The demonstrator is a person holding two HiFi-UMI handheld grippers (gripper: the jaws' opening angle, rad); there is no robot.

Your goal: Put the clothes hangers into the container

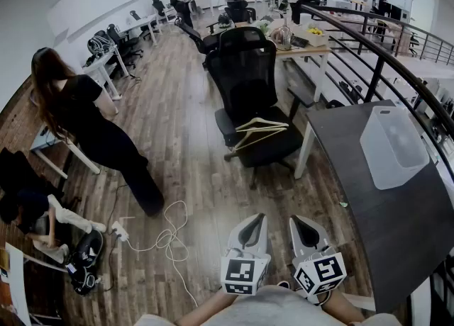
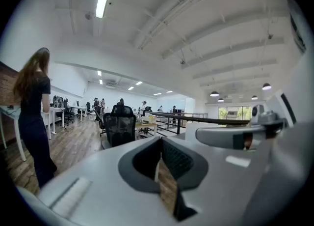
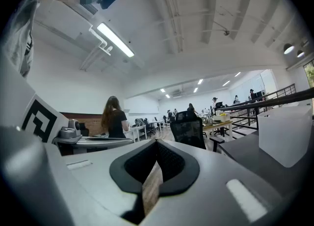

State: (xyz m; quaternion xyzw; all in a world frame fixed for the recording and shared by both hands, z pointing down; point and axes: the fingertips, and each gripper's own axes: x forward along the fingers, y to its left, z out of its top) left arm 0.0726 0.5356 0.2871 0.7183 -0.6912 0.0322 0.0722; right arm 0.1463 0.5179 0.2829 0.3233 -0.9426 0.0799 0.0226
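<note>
Pale wooden clothes hangers (image 1: 259, 132) lie in a loose pile on the seat of a black office chair (image 1: 248, 69). The container (image 1: 392, 145), a translucent white bin, stands on the dark table (image 1: 369, 204) at the right. Both grippers are held low and close to me, well short of the chair. My left gripper (image 1: 250, 227) is shut with nothing in it, and my right gripper (image 1: 303, 227) beside it is shut and empty too. In the left gripper view the closed left gripper (image 2: 161, 163) points toward the chair (image 2: 119, 127). The right gripper (image 3: 156, 168) faces the chair (image 3: 188, 131), with the bin (image 3: 287, 134) to its right.
A person in black (image 1: 92, 133) stands at the left, and another crouches at the lower left (image 1: 35, 222). A white cable (image 1: 167, 236) loops over the wooden floor. A black railing (image 1: 376, 55) runs behind the table. Desks and chairs fill the far end of the room.
</note>
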